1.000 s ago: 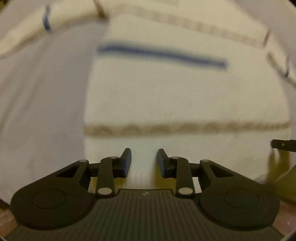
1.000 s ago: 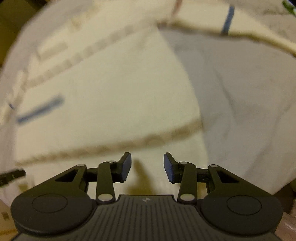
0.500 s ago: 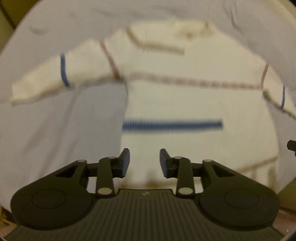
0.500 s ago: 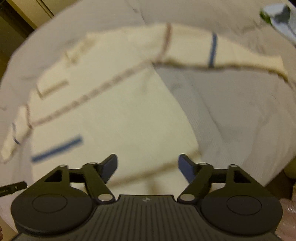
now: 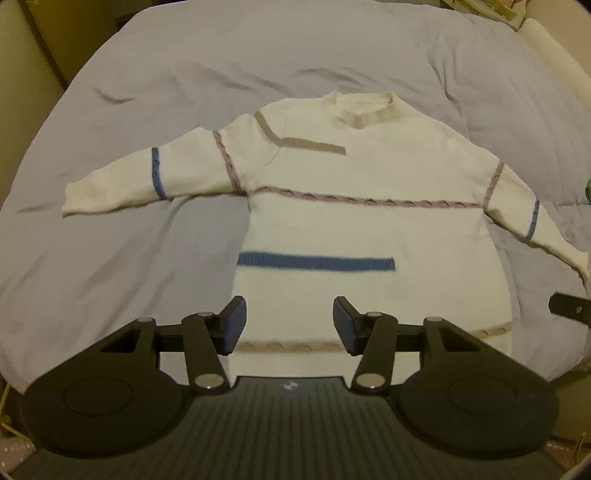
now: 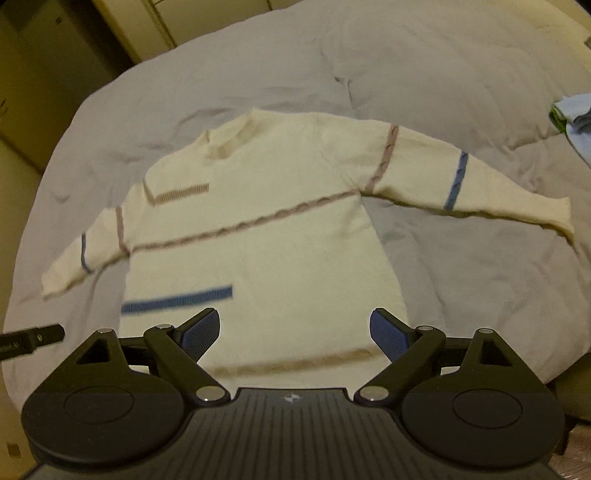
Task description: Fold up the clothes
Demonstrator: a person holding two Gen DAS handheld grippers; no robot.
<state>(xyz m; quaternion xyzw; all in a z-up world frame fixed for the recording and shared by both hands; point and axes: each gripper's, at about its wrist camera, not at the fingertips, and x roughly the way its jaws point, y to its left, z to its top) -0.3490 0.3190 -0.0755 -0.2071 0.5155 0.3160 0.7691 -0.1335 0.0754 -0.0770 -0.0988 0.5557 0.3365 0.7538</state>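
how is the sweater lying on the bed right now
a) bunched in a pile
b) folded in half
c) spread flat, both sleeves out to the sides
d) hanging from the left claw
c: the sweater lies flat on the bed with each sleeve stretched out to its side, and both the left claw and the right claw are open and hold nothing.

We see a wide bed covered by a wrinkled pale grey-lavender quilt [image 5: 295,55], its creases running across the far half. At the right edge of the bed lies a crumpled light blue cloth [image 6: 576,118] with a small green item [image 6: 553,114] beside it, too cropped to identify. Beyond the bed's far left corner stands a dark wooden cabinet [image 6: 44,74] against a cream wall [image 6: 147,22].
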